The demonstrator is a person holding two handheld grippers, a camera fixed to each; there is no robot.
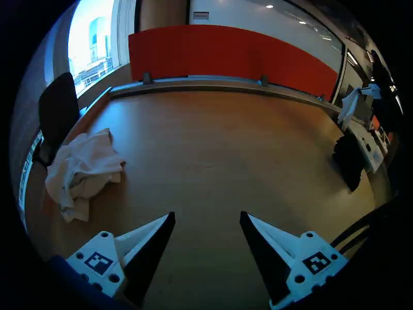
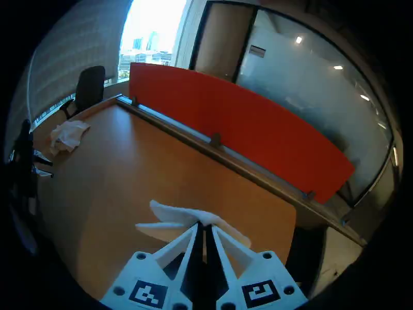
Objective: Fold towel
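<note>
Looking forward in the left gripper view, the left gripper (image 1: 206,214) hovers above a wooden worktop (image 1: 222,150). Its two fingers are spread wide apart, with bare wood showing between them. A crumpled towel (image 1: 82,173), white, lies in a heap on the left part of the worktop, well apart from the fingers. Just beyond it, at the left edge, stands a black chair (image 1: 57,111), with a bright window (image 1: 95,41) behind. A long red divider (image 1: 232,57) runs along the far edge of the worktop. Off the right edge is a dark shape (image 1: 350,160) that cannot be made out. Farther back, a white cloth (image 1: 351,103) is draped over something.

In the right gripper view, the right gripper (image 2: 205,227) has its fingers pressed together, pinching a white towel (image 2: 180,214). This towel fans out left and right from the fingertips, low over the near part of the worktop (image 2: 129,170). Whether it touches the wood cannot be told. The crumpled towel (image 2: 67,135) sits at the far left corner, well apart from the fingers and near the black chair (image 2: 89,85). The red divider (image 2: 242,124) stretches along the far edge. The window (image 2: 149,36) is at far left, and a glass wall (image 2: 299,88) stands behind the divider.
</note>
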